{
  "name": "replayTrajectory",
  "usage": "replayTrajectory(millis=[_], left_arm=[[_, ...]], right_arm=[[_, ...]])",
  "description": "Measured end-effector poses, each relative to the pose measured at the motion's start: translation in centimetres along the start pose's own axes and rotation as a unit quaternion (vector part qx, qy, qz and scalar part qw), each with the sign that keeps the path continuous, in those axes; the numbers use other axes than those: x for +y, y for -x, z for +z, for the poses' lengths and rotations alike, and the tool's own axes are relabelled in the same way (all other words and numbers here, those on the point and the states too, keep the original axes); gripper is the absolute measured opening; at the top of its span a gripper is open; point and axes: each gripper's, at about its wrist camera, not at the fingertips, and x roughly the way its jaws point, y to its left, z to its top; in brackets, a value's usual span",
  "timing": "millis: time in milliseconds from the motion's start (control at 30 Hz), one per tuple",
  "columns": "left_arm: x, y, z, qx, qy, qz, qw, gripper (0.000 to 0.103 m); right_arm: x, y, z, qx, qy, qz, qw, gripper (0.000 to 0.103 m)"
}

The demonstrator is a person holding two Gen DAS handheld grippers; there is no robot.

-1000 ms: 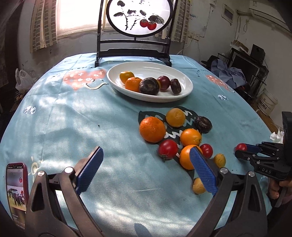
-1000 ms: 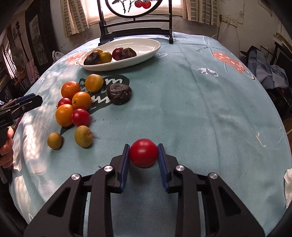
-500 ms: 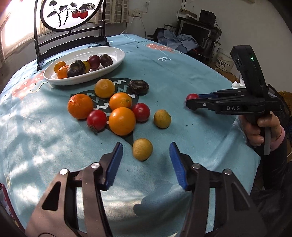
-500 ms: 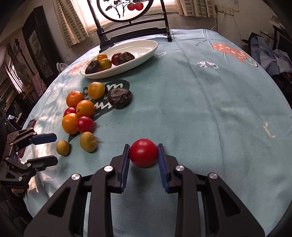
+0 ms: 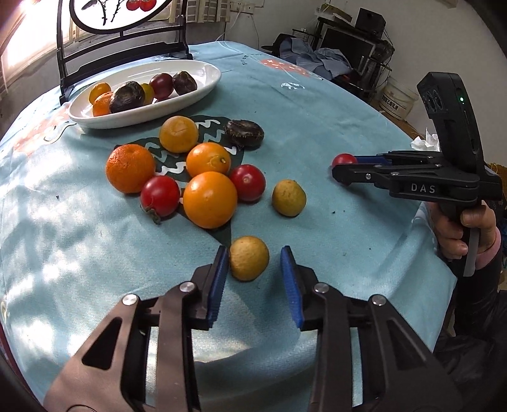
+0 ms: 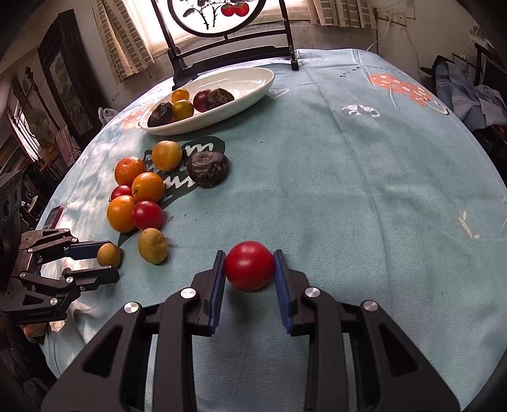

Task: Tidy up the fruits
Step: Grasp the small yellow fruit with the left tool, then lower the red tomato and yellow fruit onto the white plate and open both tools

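Note:
My left gripper (image 5: 254, 258) is open around a small yellow-green fruit (image 5: 249, 258) on the blue tablecloth; its left pad touches the fruit and the right pad stands off. It also shows in the right wrist view (image 6: 108, 254). My right gripper (image 6: 249, 265) is shut on a red tomato (image 6: 249, 265) held above the cloth, also seen in the left wrist view (image 5: 344, 159). A cluster of oranges (image 5: 210, 199), red tomatoes (image 5: 160, 195) and another yellow fruit (image 5: 289, 197) lies in the middle. A white oval plate (image 5: 202, 87) holds several fruits.
A dark brown fruit (image 5: 244, 133) lies near the plate. A black stand with a round painted panel (image 6: 221, 19) is behind the plate. A phone (image 6: 54, 217) lies at the table's left edge. Clutter stands beyond the table's right side.
My left gripper has swung right, moved in on the small yellow-green fruit and narrowed around it. My right gripper still holds the red tomato, with little change.

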Motion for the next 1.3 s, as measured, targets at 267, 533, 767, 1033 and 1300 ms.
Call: replayTrajectory(millis=[267,533,767,1033,1300], left_arm=[[0.2,-0.1,0.0,0.001,0.005,-0.002,1.0000,0.028],[0.4,0.3,-0.1,-0.005,0.009,-0.007,0.9999,0.025],[0.9,2.9,1.9,-0.059,0.015,-0.014,0.9980,0.025],[6.5,4.0,11.8,-0.123,0.078,0.067,0.9871,0.025],[13.0,-0.8,18.5,-0.089,0.116,0.146,0.9783,0.025]], right_arm=[[0.1,0.0,0.0,0.001,0.003,-0.003,1.000,0.030],[0.5,0.3,0.1,-0.008,0.014,-0.001,1.000,0.030],[2.4,1.4,4.6,-0.062,0.029,0.069,0.995,0.030],[2.9,-2.8,15.2,-0.124,-0.006,0.089,0.988,0.030],[1.6,-9.3,20.0,-0.094,-0.037,0.076,0.992,0.030]])
